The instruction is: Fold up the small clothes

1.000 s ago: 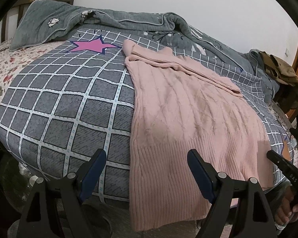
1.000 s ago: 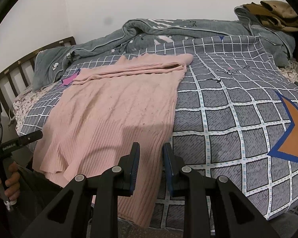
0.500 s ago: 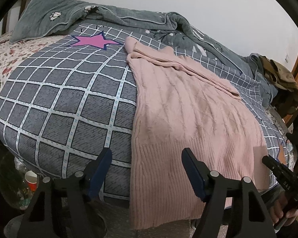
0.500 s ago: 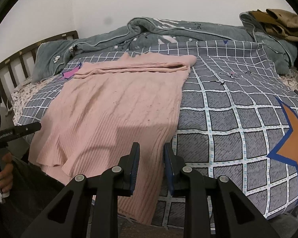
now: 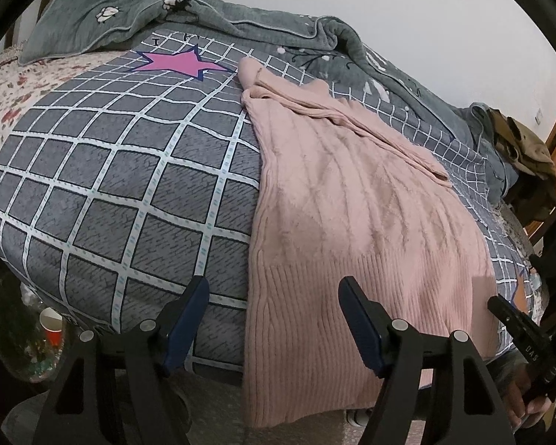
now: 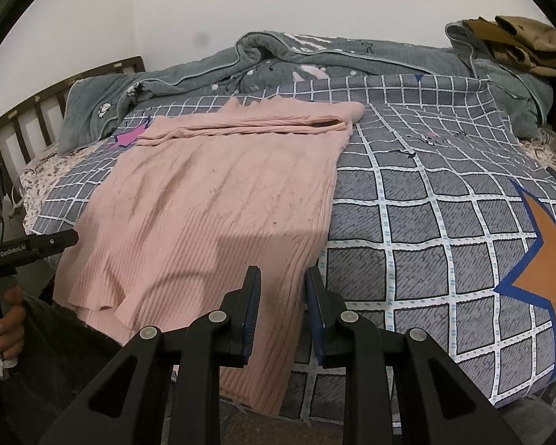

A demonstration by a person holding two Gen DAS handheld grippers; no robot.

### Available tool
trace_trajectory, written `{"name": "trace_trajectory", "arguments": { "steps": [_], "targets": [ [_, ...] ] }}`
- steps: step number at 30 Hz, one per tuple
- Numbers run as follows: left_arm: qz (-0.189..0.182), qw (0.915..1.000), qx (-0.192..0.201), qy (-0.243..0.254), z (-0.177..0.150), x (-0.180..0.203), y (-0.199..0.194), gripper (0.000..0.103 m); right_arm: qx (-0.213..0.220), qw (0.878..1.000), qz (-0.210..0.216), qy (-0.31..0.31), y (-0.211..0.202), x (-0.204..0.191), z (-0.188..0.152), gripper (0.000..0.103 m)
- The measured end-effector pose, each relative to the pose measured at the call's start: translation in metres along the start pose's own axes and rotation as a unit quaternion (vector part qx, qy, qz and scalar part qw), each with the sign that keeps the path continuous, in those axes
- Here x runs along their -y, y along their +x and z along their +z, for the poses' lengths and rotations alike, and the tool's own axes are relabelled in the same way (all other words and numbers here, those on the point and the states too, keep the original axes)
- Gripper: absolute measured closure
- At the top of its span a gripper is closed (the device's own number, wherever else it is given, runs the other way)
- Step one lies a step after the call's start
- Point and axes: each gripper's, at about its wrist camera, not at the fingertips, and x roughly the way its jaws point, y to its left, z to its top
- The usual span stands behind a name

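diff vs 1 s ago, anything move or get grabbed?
The left tongs narrowed a little but are open, with nothing between them. Nothing was grabbed or released. The right tongs are just as narrowly parted and empty, and the pink sweater lies unchanged on the checked quilt.

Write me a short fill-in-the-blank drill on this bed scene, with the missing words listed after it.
1. The pink sweater lies on a grey ____ blanket.
2. The star printed nearest the right gripper is ____.
3. The left gripper holds ____ between its fingers.
4. The sweater's ribbed hem hangs over the bed's ____.

Missing words: checked; orange; nothing; edge
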Motion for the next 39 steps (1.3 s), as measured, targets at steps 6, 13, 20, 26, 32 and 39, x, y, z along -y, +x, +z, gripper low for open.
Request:
{"name": "trace_trajectory", "arguments": {
  "steps": [6, 13, 20, 26, 32, 39],
  "targets": [
    [0.009, 0.9999, -0.001, 0.011, -0.002, 0.004, 0.001, 0.032, -0.002, 1.000, 0.005, 0.006, -0.002, 0.003, 0.001, 0.078],
    [-0.005, 0.9999, -0.004, 0.013, -0.005, 0.004, -0.002, 0.036, -0.013, 1.000, -0.009, 0.009, -0.001, 0.009, -0.004, 0.077],
    [-0.031, 0.9993, -0.009, 0.017, -0.013, 0.007, -0.006, 0.046, -0.041, 0.999, 0.008, 0.032, 0.005, 0.021, -0.008, 0.074],
    [-0.029, 0.9995, -0.010, 0.004, -0.011, 0.004, -0.006, 0.081, -0.053, 0.998, 0.016, 0.014, 0.008, 0.013, -0.014, 0.074],
    [-0.036, 0.9988, -0.013, -0.031, -0.010, -0.010, -0.005, 0.082, -0.054, 0.998, 0.016, 0.010, 0.009, 0.011, -0.014, 0.074],
    [-0.043, 0.9988, -0.010, -0.023, -0.019, -0.006, -0.013, 0.064, -0.056, 0.998, 0.028, 0.019, 0.010, 0.014, -0.015, 0.074]
  ]
}}
